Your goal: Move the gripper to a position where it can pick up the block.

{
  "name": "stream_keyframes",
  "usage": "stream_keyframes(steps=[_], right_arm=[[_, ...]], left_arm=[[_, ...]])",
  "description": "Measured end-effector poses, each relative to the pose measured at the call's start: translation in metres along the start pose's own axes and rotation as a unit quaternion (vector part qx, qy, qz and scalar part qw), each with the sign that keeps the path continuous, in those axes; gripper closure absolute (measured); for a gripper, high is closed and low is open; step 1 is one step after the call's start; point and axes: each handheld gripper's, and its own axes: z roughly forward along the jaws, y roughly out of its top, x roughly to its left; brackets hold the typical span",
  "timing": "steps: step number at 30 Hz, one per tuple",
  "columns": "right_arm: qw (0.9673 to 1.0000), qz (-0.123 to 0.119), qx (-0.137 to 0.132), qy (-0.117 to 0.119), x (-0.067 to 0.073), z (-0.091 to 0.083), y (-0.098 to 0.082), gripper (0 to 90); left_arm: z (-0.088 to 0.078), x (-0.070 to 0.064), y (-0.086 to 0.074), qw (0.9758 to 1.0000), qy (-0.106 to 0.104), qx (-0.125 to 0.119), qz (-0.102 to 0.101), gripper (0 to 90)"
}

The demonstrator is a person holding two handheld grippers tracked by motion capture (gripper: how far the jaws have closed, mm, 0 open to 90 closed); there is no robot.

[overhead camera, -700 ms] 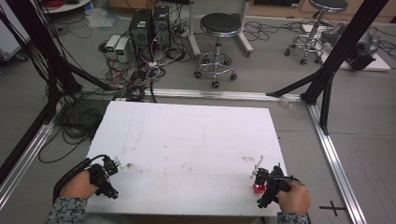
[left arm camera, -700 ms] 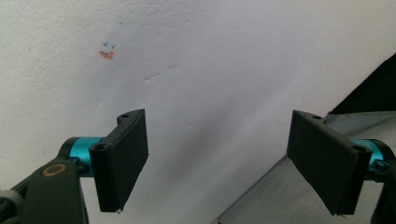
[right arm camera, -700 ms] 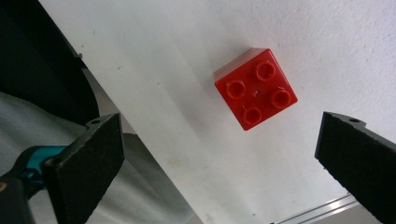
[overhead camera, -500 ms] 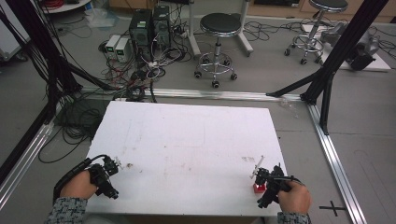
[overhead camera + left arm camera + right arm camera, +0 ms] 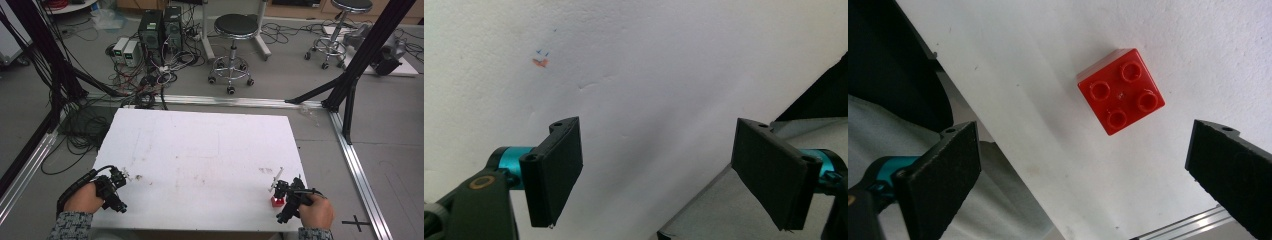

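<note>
High view: red brick (image 5: pixel 276 201) seemingly unmoved.

This is looking like a lab: a white desk (image 5: pixel 205 150) is sitting inside a black metal frame (image 5: pixel 360 60), while computer towers (image 5: pixel 160 27), tangled cables (image 5: pixel 145 85) and two round stools (image 5: pixel 235 30) are standing on the grey floor (image 5: pixel 390 140) beyond.

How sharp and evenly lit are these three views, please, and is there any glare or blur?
High view: soft, even light, slightly blurry, table bright but not blown out. Left gripper view: jaws crisp, white surface smoothly lit, faint shading toward the bottom. Right gripper view: red brick sharp with small glints on its studs; the jaws near the lens look a little soft.
</note>
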Motion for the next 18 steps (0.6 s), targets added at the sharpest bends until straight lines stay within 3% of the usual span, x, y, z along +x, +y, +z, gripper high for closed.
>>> stream_keyframes(steps=[7, 14, 18], right_arm=[[0.9999, -0.011, -0.009, 0.000, -0.001, -0.002, -0.005, 0.8], [0.9997, -0.024, -0.010, 0.001, -0.010, -0.007, -0.010, 0.8], [0.9988, -0.046, -0.015, 0.003, -0.019, -0.011, -0.016, 0.9]], left_arm=[[-0.001, 0.000, 0.000, 1.0000, -0.001, -0.002, -0.001, 20.8], [-0.004, -0.001, 0.000, 0.9999, 0.003, -0.010, 0.000, 20.8], [-0.006, -0.002, 0.000, 0.9999, 0.003, -0.013, 0.000, 20.8]])
